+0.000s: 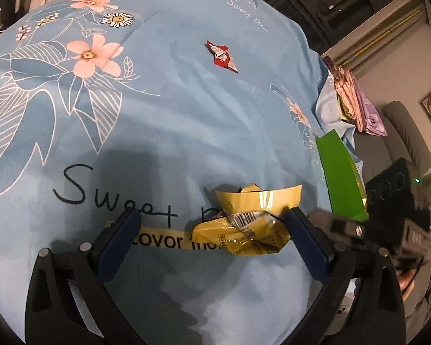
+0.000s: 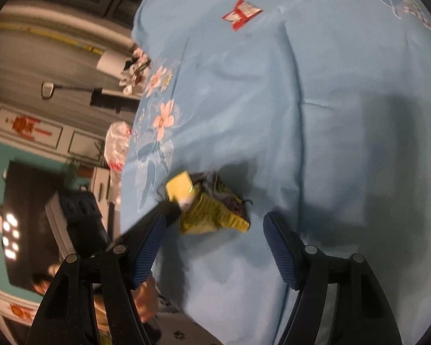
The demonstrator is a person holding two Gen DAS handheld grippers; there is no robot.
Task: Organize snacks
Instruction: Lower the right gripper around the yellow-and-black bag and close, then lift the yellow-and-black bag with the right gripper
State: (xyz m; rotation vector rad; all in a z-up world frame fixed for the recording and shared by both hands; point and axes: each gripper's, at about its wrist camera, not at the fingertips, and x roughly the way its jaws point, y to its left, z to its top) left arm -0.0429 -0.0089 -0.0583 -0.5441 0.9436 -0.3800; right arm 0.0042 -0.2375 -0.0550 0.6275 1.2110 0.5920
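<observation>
Both grippers hover low over the blue floral bedspread. The left gripper stands wide, pads apart, with the crumpled yellow snack packet lying on the cloth between its fingers, nearer the right-hand pad and perhaps brushing it; we cannot tell contact for sure. The right gripper is also spread wide, holding nothing, and the same packet sits just ahead of its left pad.

We judge the packet light, thin and crinkly: foil-like film that folds under pressure and may slip on smooth faces. Best hold looks to be across the bunched middle, where layers stack, rather than the loose flap at the top edge.

In the left view its long axis runs roughly side to side, across the gap between the fingers, flap toward the far side.

A small red wrapper lies well apart, farther up the bed. A green box stands at the bedspread's right edge.
</observation>
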